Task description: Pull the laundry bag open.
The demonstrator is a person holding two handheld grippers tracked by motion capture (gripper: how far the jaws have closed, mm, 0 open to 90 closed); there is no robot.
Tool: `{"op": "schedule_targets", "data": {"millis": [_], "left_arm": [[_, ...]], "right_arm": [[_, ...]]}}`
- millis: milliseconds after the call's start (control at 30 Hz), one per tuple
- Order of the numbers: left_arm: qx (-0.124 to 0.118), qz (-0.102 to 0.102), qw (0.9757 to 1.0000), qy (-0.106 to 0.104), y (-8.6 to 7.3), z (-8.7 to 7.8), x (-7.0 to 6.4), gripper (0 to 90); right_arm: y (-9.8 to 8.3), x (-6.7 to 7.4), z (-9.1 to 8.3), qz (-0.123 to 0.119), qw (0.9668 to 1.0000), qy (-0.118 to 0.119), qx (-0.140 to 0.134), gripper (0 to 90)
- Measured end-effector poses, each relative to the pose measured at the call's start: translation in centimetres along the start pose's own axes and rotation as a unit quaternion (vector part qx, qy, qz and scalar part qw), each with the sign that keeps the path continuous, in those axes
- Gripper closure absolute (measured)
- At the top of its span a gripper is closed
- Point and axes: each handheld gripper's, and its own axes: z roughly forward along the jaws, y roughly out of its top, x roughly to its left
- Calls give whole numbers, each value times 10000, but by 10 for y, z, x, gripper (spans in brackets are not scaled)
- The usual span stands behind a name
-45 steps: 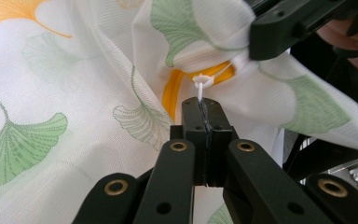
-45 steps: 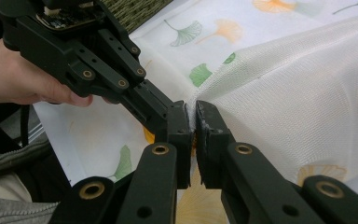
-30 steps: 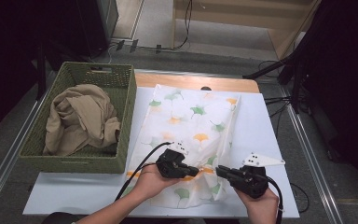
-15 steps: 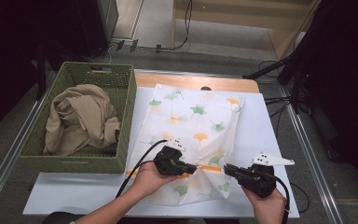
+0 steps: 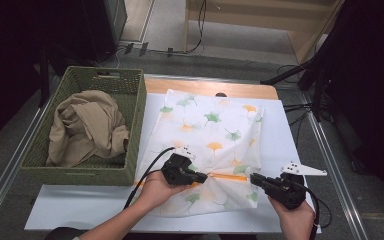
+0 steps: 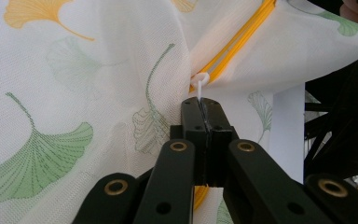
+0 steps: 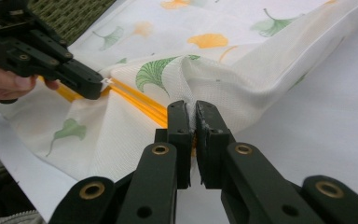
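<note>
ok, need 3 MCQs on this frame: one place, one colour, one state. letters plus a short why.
1. Where does the beige cloth lie?
A on the table
B in the green basket
C on the floor

2. What colour is the zipper on the leaf-print cover?
A yellow
B blue
C black

3. What does the left hand-held gripper do?
A hangs open
B clamps the white zipper pull
C grips the basket

Key: B, the cloth is heaped inside the basket; A, yellow zipper tape runs along the opening; B, the jaws are shut on the pull's tab.
</note>
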Motion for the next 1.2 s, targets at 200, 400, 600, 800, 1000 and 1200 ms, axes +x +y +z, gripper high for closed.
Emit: {"op": "schedule_targets", "data": {"millis": [200,400,600,800,1000,1200], "left_arm": [[-29,-20,10000,-2,0,-4,2,900],[26,-1,10000,13,0,-4,1,900],[164,124,9996,185,0,-4,-1,900],[171,25,9996,212,-1,-9,2,900],[139,-33,9997,220,-1,-14,4,900],[111,-127,9998,137,-2,-17,6,900]], "right_arm": [[-1,-10,0,134,9999,-30,-1,857],[-1,-12,1,164,9998,-50,45,857],[-1,-15,-1,169,9998,-136,44,857],[-2,-22,-4,253,9993,-262,31,857],[-4,-31,-7,339,9987,-372,-2,857],[-5,-33,-5,388,9985,-391,34,856]]}}
